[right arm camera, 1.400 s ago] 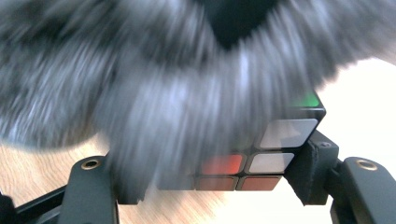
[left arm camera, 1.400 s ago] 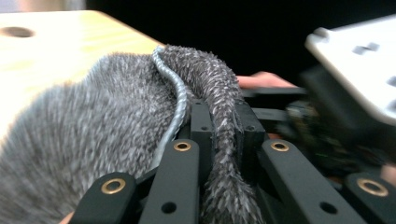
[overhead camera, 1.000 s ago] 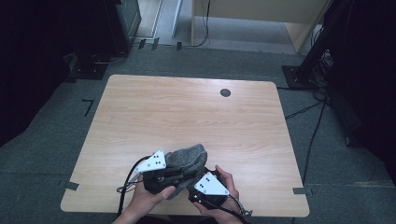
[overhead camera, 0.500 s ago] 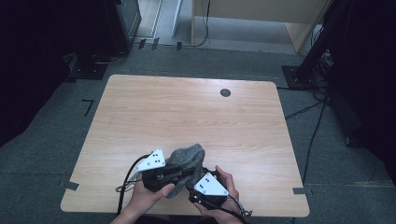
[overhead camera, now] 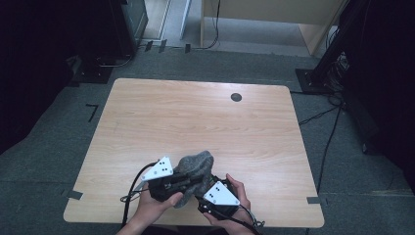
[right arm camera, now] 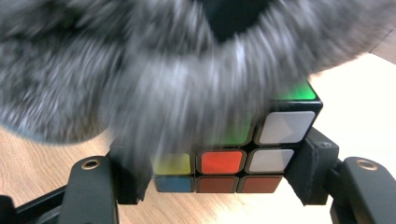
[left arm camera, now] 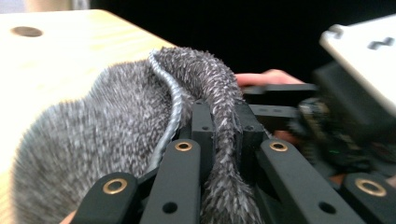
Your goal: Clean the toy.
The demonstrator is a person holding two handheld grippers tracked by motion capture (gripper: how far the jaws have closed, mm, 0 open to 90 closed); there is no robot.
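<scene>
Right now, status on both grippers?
Left gripper shut on grey furry pouch edge. Right gripper shut on puzzle cube. Pouch fur partly covering cube.

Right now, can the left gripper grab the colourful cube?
Probably not: the left gripper is already shut on the furry grey pouch, and the cube sits clamped in the right gripper.

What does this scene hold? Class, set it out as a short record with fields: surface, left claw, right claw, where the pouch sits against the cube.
surface: wooden table
left claw: shut on the edge of a grey furry pouch
right claw: shut on a colour puzzle cube, a jaw on each side
pouch against cube: the fur drapes over the cube's top and upper face
place: near edge of the table, in front of the person
</scene>
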